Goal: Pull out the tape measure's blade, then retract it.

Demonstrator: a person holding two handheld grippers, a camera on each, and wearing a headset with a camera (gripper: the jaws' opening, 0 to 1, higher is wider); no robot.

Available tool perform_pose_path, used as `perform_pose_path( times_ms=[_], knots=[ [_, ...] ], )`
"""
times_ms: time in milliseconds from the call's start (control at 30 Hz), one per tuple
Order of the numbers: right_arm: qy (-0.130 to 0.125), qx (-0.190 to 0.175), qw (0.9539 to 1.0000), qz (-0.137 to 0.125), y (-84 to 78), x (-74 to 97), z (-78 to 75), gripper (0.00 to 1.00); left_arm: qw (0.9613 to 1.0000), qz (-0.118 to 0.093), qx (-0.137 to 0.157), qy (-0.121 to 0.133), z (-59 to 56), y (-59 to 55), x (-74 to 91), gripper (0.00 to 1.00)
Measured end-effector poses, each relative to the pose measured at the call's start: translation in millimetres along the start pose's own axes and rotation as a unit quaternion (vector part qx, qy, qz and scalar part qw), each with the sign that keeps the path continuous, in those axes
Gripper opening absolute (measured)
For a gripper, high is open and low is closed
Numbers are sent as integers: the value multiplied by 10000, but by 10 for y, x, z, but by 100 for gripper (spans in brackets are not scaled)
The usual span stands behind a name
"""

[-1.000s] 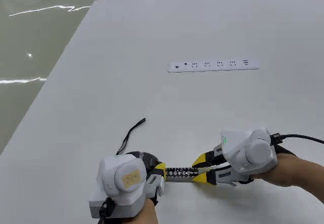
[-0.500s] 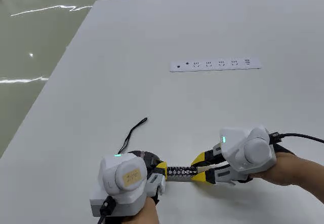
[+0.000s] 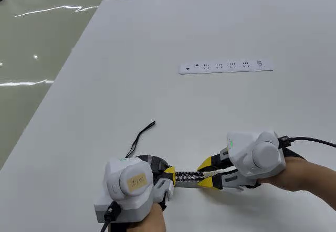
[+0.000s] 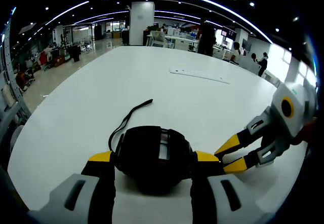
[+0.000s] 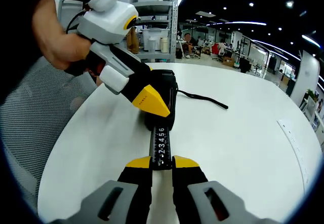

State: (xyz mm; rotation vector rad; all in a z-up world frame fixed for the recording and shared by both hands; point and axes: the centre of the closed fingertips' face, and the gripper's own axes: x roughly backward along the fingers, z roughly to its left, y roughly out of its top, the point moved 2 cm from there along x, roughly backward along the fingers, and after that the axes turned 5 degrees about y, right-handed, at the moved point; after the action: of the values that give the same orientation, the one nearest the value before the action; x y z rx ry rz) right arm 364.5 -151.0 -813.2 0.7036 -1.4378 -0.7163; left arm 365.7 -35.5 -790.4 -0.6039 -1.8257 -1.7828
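Numerals 2 to 6 read along the blade (image 5: pixel 161 144), pinched in the jaws of the right gripper (image 5: pixel 162 162); the left gripper (image 4: pixel 153 157) clamped its jaws around the black tape measure (image 4: pixel 152 148) on the worktop (image 3: pixel 210 32).

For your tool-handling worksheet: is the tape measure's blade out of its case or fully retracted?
Partly out: a short numbered blade runs from the case to the right gripper, shut on its end.

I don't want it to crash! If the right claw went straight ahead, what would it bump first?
Probably the tape measure's black case, which the left claw holds. The right claw pinches the blade and points straight along it at the case.
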Motion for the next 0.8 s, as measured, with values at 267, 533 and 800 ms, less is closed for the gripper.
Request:
perform_pose_path(
  times_ms=[267, 533, 800],
  knots=[
    [13, 10, 10000, -9, 37, -40, 7, 14, 10000, -7, 31, -47, 13, 1, 0, 55],
    [27, 4, 10000, -5, 58, -57, 11, 14, 10000, -4, 35, -88, 16, 3, -1, 55],
    [49, 24, 10000, 8, 91, -90, 6, 14, 9999, 4, 74, -113, 22, 10, 1, 55]
  ],
)
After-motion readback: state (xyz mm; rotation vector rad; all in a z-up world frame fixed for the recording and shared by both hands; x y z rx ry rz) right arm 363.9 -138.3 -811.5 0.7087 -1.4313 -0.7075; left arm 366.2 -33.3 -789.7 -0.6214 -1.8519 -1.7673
